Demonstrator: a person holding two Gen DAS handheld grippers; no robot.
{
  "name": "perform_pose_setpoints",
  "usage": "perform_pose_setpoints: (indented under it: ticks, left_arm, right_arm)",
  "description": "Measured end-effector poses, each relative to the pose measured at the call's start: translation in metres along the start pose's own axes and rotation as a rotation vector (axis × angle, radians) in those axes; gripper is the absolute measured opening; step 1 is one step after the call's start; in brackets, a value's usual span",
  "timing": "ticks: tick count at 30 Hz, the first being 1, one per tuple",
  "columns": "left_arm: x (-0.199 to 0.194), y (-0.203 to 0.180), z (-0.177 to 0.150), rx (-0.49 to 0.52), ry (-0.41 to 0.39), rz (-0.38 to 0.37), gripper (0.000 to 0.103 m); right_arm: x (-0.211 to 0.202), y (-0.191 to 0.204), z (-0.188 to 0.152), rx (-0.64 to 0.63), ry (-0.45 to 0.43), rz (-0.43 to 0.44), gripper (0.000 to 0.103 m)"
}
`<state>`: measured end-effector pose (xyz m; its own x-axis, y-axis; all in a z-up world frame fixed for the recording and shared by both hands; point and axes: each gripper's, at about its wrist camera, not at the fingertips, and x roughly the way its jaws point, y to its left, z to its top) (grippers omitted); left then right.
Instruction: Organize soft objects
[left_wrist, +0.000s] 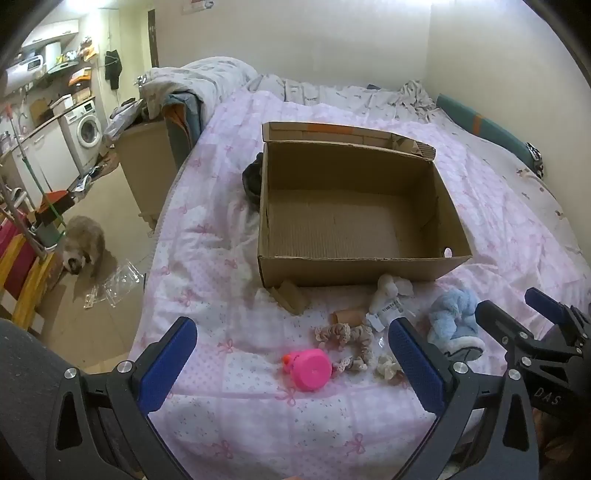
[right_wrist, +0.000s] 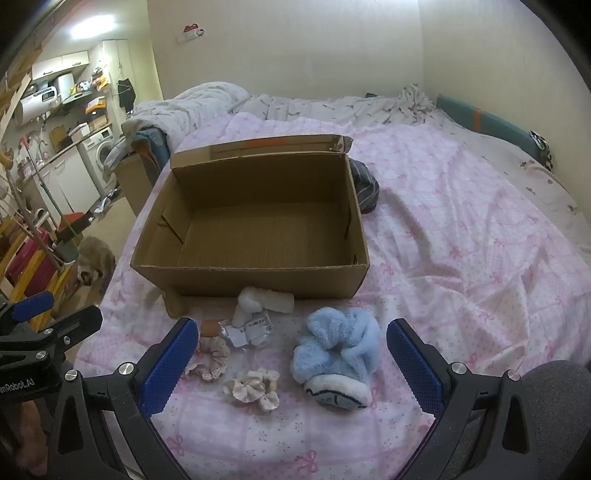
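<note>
**Open box on the bed, soft things lined up before it**

The cardboard box (left_wrist: 354, 206) sits open and bare inside on the pink bedspread (left_wrist: 207, 413); everything else is placed from it. Just in front of its near wall lies a white sock bundle (right_wrist: 258, 314) with a printed label. Nearer the cameras than that, off the box's front right corner, rests the blue fluffy slipper (right_wrist: 338, 354). A beige scrunchie (left_wrist: 347, 339) and a cream scrunchie (right_wrist: 253, 387) lie in front of the box's middle, with a pink round toy (left_wrist: 308, 369) nearest the bed's edge. A dark striped cloth (right_wrist: 364, 186) is tucked against one side of the box.

The left gripper (left_wrist: 293, 363) hangs with its jaws spread wide and nothing between them, the pink toy seen in the gap. The right gripper (right_wrist: 291, 363) is likewise wide apart and holds nothing, framing the slipper and cream scrunchie.
</note>
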<state>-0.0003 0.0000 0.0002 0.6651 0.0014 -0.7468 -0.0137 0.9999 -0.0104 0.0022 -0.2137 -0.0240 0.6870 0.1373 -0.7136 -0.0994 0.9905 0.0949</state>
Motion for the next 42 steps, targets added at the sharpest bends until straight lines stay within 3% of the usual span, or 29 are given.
perform_pose_setpoints:
  ticks: [15, 42]
  left_arm:
    - [0.0037, 0.0077, -0.001, -0.015, 0.015, -0.023, 0.103]
    - [0.0017, 0.0019, -0.0023, -0.01, 0.017, 0.008, 0.103]
  right_arm:
    - [-0.0028, -0.0008, 0.0, -0.007, -0.013, -0.007, 0.103]
    - [-0.0028, -0.0031, 0.0007, 0.012, -0.018, 0.015, 0.103]
